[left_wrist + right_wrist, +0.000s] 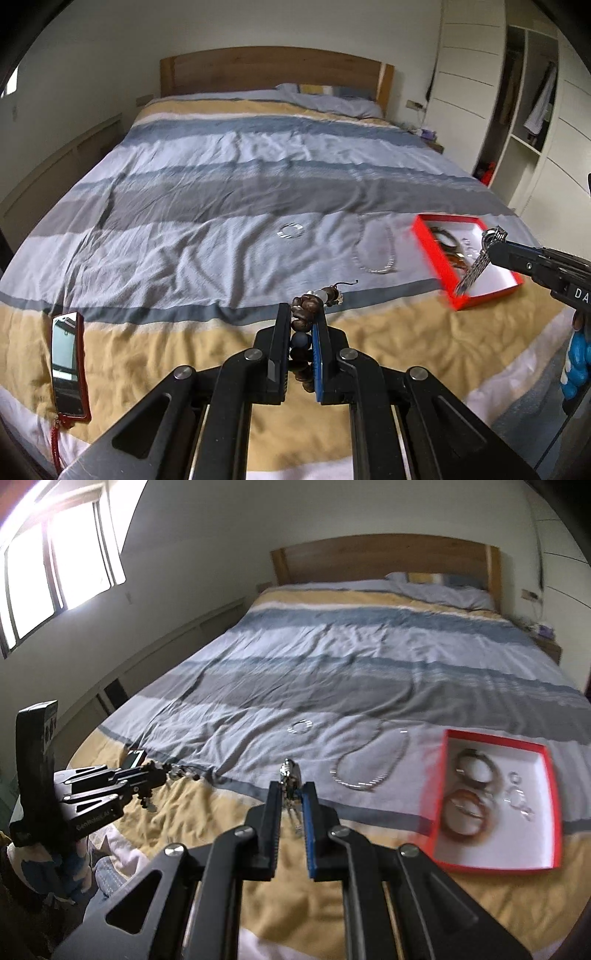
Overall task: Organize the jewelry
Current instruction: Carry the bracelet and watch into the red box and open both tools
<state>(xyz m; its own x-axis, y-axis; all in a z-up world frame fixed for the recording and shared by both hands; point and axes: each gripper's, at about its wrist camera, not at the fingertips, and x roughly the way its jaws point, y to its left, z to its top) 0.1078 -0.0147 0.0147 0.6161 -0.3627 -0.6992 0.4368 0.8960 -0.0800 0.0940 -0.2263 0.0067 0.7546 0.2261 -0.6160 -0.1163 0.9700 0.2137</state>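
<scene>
Both grippers hold jewelry above the bed.
The left gripper [301, 317] is closed on a bead bracelet [304, 314]; the right gripper [291, 786] is closed on a metal watch [290, 771], left of the red box [550, 786].

**Beads clamped on the left, silver band hanging over the red box**

My left gripper [301, 314] is closed on a dark brown wooden bead bracelet [303, 325], lifted above the yellow band at the near edge of the striped bed cover [221, 166]. I see my right gripper [496, 251] coming in from the right edge, pinching a silver metal link bracelet [476, 264] that dangles over the shallow red cardboard box [436, 254] near the cover's right edge. A silver chain necklace [376, 254] and a small silver ring-shaped bracelet [291, 231] lie mid-cover. A red-cased phone [68, 365] rests at the near left corner.
</scene>
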